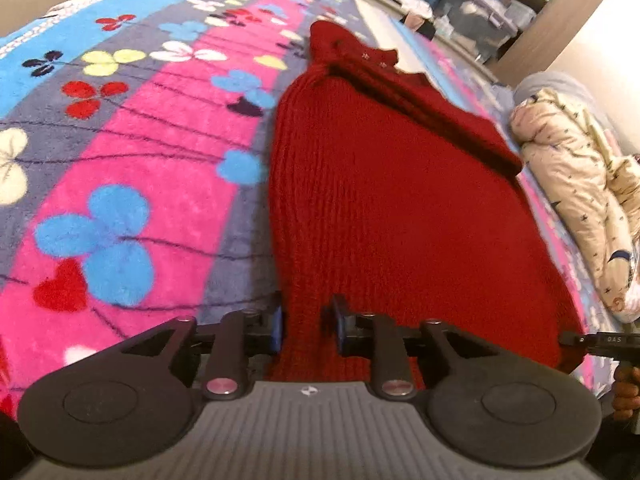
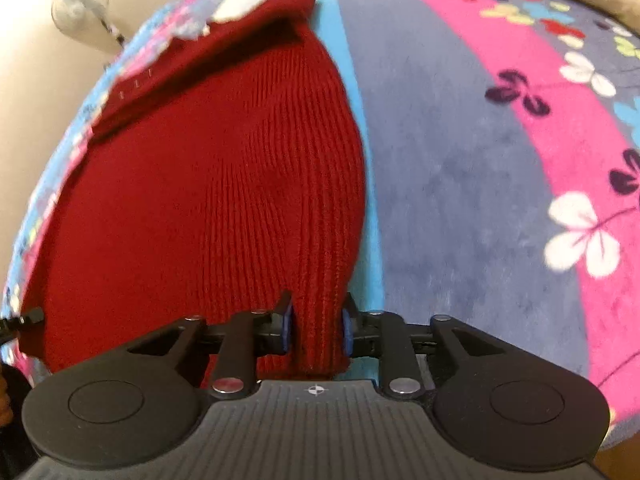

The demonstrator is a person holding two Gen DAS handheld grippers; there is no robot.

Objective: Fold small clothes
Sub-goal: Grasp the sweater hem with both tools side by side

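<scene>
- Red ribbed knit, a small sweater (image 1: 384,200), lies spread on the bed's flowered fleece blanket (image 1: 140,152), its near hem bunched up at both hand-held grippers and its collar end at the far side.
- Left hand-held gripper (image 1: 307,326) has its blue pads either side of the near left corner of the hem; the pads look lightly closed on a ridge of knit.
- Right hand-held gripper (image 2: 317,326) pinches a thick bunch of hem at the near right corner, pads pressed into the ribs.
- Risk, as a judgement: the knit is stretchy and thick, so an uneven lift could let one corner slide out, most likely the left, or drag the sweater skew across the fleece.
- A folded strip already lies over the far part; a quick pull might undo it.
- Open blanket lies left and right of the sweater; a rolled beige quilt (image 1: 576,200) sits near its right edge, limiting room there.
</scene>
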